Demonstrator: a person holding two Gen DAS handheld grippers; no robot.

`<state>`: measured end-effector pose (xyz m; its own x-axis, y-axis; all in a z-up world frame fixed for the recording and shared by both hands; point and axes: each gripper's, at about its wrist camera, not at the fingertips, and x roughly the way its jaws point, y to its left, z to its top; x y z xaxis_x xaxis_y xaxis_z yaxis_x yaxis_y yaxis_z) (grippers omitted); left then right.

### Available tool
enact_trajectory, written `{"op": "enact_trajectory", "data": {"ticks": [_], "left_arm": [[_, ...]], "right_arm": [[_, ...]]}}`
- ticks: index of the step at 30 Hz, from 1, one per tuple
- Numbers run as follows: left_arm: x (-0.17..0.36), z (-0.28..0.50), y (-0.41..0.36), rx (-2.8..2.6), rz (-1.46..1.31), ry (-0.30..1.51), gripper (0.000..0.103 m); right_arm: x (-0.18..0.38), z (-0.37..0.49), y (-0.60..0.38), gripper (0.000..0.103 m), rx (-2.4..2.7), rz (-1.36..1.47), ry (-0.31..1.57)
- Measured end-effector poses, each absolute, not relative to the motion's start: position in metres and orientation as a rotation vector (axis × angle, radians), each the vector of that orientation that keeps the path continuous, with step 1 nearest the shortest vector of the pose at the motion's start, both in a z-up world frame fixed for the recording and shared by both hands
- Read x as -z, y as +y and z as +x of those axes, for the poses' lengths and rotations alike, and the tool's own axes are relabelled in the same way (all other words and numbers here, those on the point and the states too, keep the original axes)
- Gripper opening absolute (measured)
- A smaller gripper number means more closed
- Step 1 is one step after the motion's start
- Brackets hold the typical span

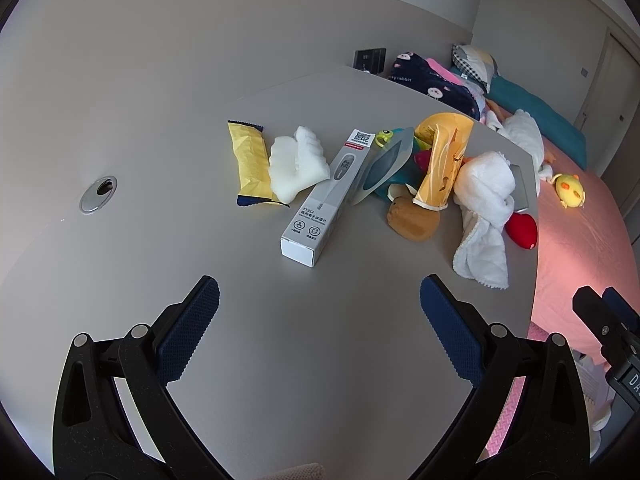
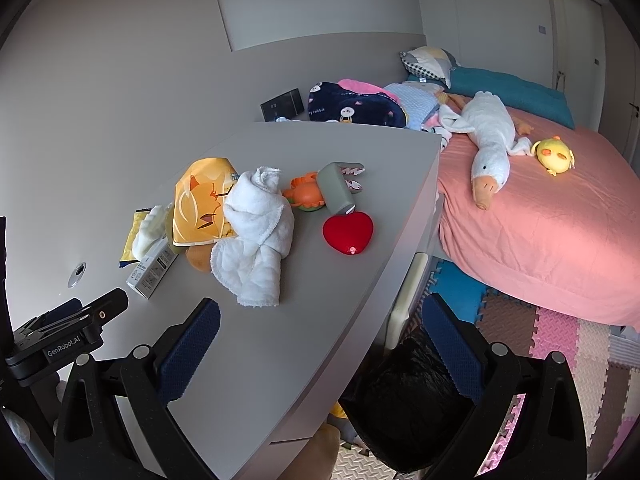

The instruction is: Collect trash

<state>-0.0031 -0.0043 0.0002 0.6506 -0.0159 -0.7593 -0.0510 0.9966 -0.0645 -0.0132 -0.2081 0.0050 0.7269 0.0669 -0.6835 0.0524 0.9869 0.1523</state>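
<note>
**Both grippers idle, trash clustered mid-tabletop**

The left gripper (image 1: pixel 320 300) hovers over the grey tabletop (image 1: pixel 320 360) with its jaws wide apart and nothing between them; the right gripper (image 2: pixel 320 320) is likewise spread and empty, straddling the tabletop's edge above a black bin bag (image 2: pixel 404 404) on the floor.

The likely trash lies ahead of the left gripper: a yellow snack wrapper (image 1: pixel 250 162) flat on the tabletop, a white foam piece (image 1: pixel 298 164) overlapping its right edge, and a thermometer box (image 1: pixel 324 196) touching the foam, its near end pointing toward the gripper. Further right stands an orange snack bag (image 1: pixel 442 160), leaning against a white towel (image 1: pixel 484 208) (toys are mixed in, so sorting matters).

Handling, as a judgement: the box looks light and stiff, best pinched across its narrow width near the close end. The wrapper is thin, probably slippery, and lies flat, so it needs an edge pinch at the crimped end. The foam should be light and compressible; squeeze gently at its middle.
</note>
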Motion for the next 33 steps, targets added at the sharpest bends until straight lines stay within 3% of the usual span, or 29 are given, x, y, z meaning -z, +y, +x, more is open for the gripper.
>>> {"op": "enact_trajectory", "data": {"ticks": [33], "left_arm": [[0.0016,-0.0021,-0.0007,0.006,-0.101,0.87,0.097]], "right_arm": [[-0.0033,-0.008,-0.2055,0.1,-0.025,0.142,0.783]]}}
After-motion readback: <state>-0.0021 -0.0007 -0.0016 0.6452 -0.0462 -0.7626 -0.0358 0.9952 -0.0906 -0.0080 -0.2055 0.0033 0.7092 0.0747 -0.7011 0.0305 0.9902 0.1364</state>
